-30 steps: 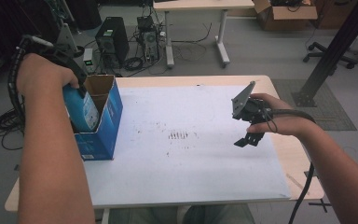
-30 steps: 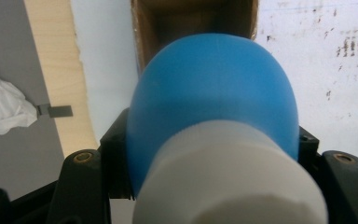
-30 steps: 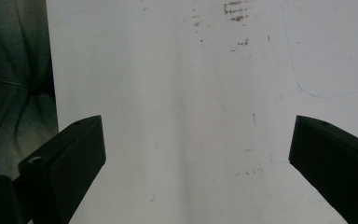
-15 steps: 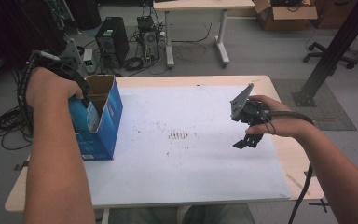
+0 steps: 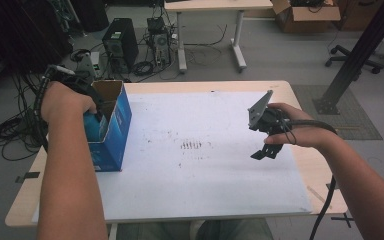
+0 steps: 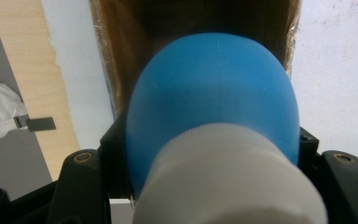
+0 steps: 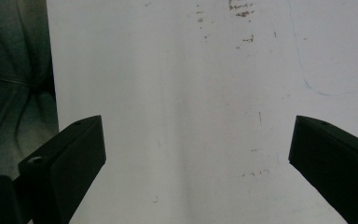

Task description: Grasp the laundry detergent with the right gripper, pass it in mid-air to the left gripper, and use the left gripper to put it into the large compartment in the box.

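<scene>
**A:** So, left side first — what's w/ the left tongs (image 5: 96, 116)?

**B:** Clamped on a blue bulb-shaped thing (image 6: 214, 102) w/ a white cap end (image 6: 228, 179) nearest the camera. In the left gripper view the black jaws sit tight on both sides of it. Its blue end points down into the open top of the blue carton (image 5: 111, 131); brown cardboard inside shows all round it.

**A:** And from the high view?

**B:** Left hand (image 5: 65, 100) is over the carton's open top, tongs dipped in the mouth. A bit of light blue shows just under the hand. Carton stands upright at the left edge of the white sheet (image 5: 200, 165) covering the table (image 5: 320, 170).

**A:** Right side?

**B:** Right tongs (image 5: 266, 147) are spread wide, nothing betw. the jaws. Right gripper view looks straight down on the white sheet, jaws far apart at the bottom corners; can't tell if they touch it. Right hand (image 5: 292, 131) sits near the sheet's right edge, well apart from the carton. Grey three-cornered plate (image 5: 259, 107) sticks up on top; cable (image 5: 325, 205) trails back along the forearm.

**A:** Anything on the sheet?

**B:** Dark smudges (image 5: 192, 145) near the middle, betw. the two hands. Faint blue pen line in the right gripper view too.

**A:** Beyond the table?

**B:** Floor has a PC tower (image 5: 121, 44), tangled cables (image 5: 10, 130), a second table (image 5: 215, 6) and a cardboard box (image 5: 305, 9) at the back.
</scene>
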{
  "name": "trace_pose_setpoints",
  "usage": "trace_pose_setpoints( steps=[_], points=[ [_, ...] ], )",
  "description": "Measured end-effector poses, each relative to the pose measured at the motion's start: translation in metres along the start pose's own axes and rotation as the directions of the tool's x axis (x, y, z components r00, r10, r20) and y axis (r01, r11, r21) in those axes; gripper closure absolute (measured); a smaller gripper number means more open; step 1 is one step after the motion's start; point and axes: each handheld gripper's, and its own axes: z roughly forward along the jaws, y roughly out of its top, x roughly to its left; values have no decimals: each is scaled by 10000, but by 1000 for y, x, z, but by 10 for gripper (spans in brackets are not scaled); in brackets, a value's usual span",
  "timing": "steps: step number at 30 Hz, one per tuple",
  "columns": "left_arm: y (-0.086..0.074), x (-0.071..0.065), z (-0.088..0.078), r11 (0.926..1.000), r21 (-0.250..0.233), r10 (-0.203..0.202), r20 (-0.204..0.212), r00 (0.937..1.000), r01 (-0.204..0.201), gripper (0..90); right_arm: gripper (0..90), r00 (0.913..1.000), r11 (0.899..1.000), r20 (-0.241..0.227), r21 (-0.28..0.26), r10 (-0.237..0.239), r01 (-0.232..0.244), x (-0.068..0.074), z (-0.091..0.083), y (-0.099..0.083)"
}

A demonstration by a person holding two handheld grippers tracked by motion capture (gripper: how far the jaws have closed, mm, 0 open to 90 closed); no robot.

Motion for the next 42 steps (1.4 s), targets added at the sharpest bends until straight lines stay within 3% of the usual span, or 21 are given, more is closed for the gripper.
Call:
trace_pose_setpoints(
  steps=[22, 42],
  points=[
    [1, 2, 34, 9997, 217, 149, -118, 9998, -147, 381, 38, 10000, 10000, -88, -62, -24, 23, -1, 7, 1],
    [1, 3, 49, 9992, 255, 298, -198, 9994, -293, 380, 39, 9999, 10000, -159, 9, -4, 4, 1, 10, 0]
  ],
)
